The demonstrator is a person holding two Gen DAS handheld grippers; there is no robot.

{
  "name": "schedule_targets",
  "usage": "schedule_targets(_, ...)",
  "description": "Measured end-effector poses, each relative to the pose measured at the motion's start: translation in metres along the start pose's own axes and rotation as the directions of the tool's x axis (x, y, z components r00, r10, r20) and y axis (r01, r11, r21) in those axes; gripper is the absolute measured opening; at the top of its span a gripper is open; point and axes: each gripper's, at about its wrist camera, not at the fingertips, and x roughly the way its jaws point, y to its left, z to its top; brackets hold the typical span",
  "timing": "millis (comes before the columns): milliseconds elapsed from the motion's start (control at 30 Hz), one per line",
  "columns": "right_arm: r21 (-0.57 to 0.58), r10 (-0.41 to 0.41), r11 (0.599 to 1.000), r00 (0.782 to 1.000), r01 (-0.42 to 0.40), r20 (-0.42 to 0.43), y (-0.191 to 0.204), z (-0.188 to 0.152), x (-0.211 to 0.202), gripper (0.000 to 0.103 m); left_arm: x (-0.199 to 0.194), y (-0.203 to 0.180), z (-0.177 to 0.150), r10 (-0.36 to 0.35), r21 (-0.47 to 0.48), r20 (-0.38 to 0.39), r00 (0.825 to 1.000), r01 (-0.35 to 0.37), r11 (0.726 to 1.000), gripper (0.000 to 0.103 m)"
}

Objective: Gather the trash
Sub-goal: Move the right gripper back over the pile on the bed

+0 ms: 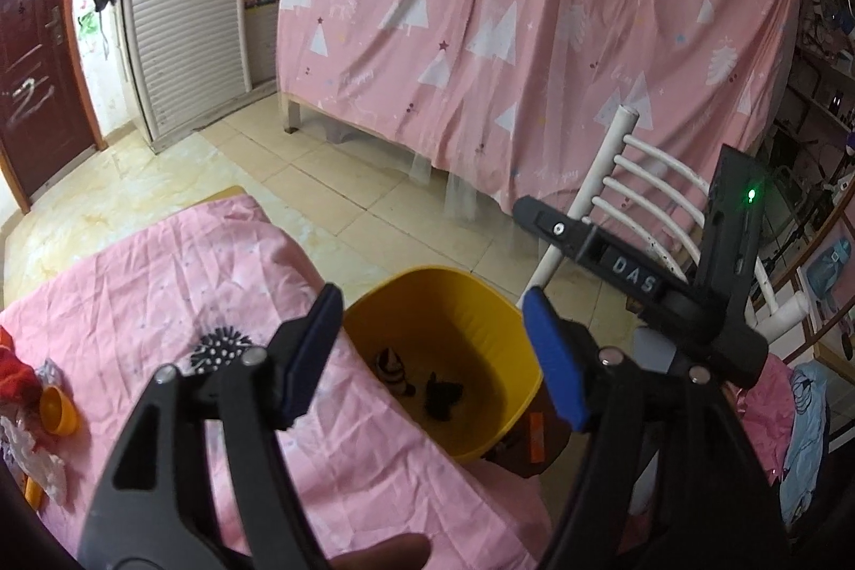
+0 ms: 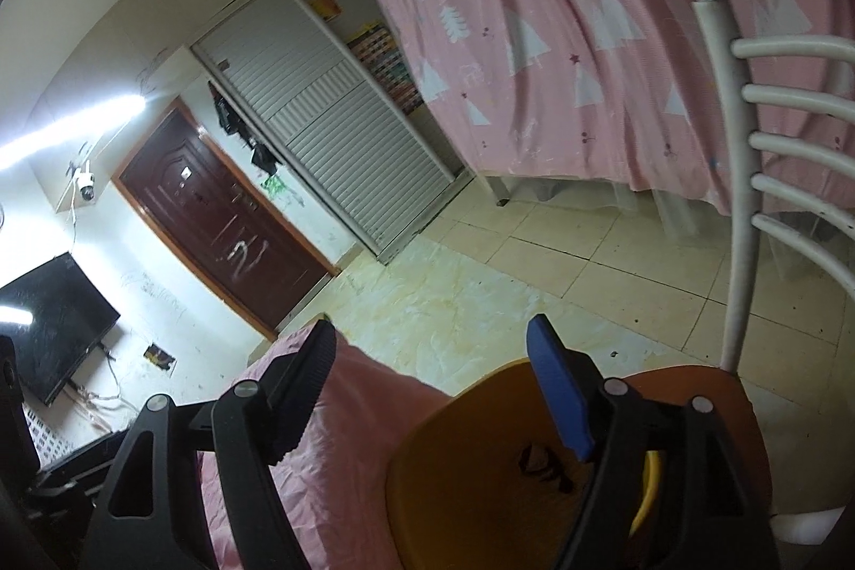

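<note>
Right tool [image 2: 433, 388], jaws wide apart (nothing between them), above yellow bin [image 2: 454, 479] beside pink-covered table [image 2: 342, 463].

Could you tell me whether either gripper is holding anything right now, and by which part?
Nothing is held: the left gripper and right gripper are both open and empty.

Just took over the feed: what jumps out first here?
The yellow bin sits beside the pink-covered table, with dark scraps already in its bottom. Both hand-held grippers, left and right, hang open over it. A big pink tree-print curtain fills the background behind a white chair.
</note>
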Motion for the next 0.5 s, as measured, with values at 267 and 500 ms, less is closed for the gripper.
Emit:
schedule_targets(267, -0.077, 0.051, 0.996, 0.999, -0.052, -0.018, 0.039, -0.009, 0.001, 0.072, -0.035, 0.021, -0.007, 0.017, -0.038, 0.053, 0.998, -0.015, 0.999, 0.067)
schedule_targets(500, -0.190, 0.094, 0.976, 0.993, -0.105, -0.067, 0.097, -0.029, 0.008, 0.075, -0.072, 0.054, -0.019, 0.065, -0.085, 0.097, 0.993, -0.057, 0.995, 0.068)
